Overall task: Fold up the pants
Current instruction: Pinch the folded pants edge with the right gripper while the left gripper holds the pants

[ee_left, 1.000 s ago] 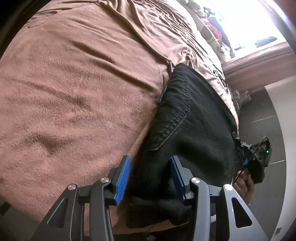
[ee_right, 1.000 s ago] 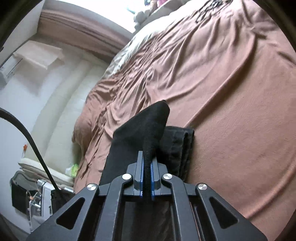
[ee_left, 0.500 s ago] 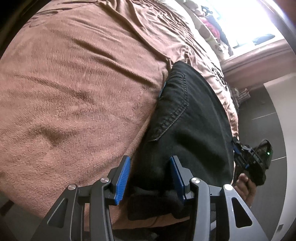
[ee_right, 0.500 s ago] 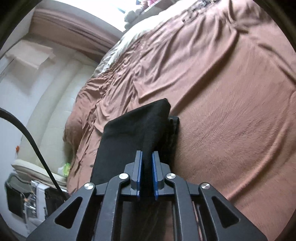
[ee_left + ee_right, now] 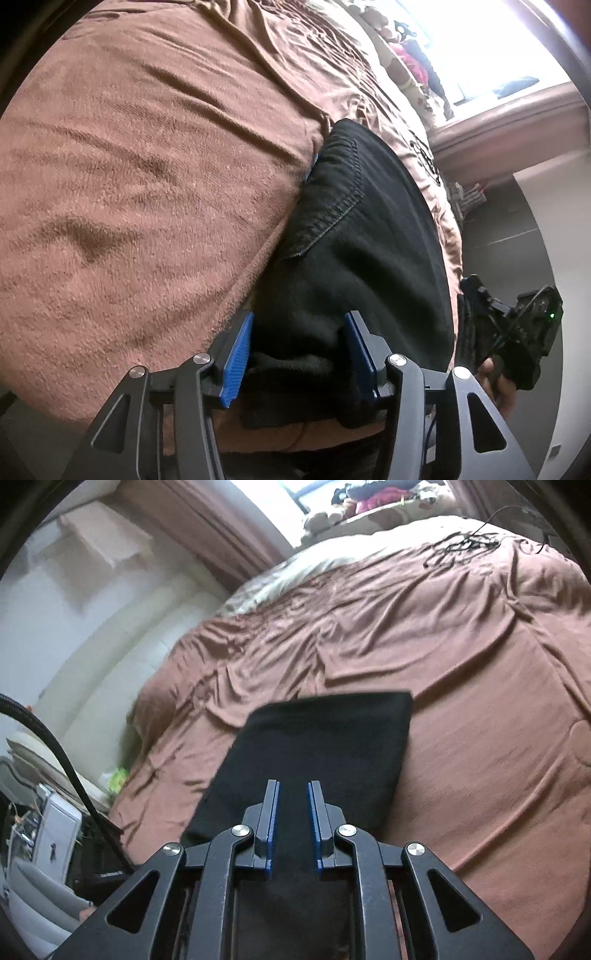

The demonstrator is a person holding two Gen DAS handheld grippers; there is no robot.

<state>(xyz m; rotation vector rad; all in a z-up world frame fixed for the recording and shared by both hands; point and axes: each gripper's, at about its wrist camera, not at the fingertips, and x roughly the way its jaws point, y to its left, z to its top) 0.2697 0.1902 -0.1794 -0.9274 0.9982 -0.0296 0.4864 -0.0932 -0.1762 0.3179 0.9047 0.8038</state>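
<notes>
Released a moment ago, the black pants [image 5: 317, 749] now lie flat as a folded rectangle on the brown blanket [image 5: 480, 686] of the bed, where earlier the right gripper [image 5: 293, 825] pinched an upright fold. At left, the left gripper [image 5: 299, 354] straddles the near edge of the pants [image 5: 354, 258], jaws spread wide, blue pads [image 5: 236, 360] either side of the cloth. At right, the right gripper's jaws stand slightly parted above the fabric, holding nothing.
</notes>
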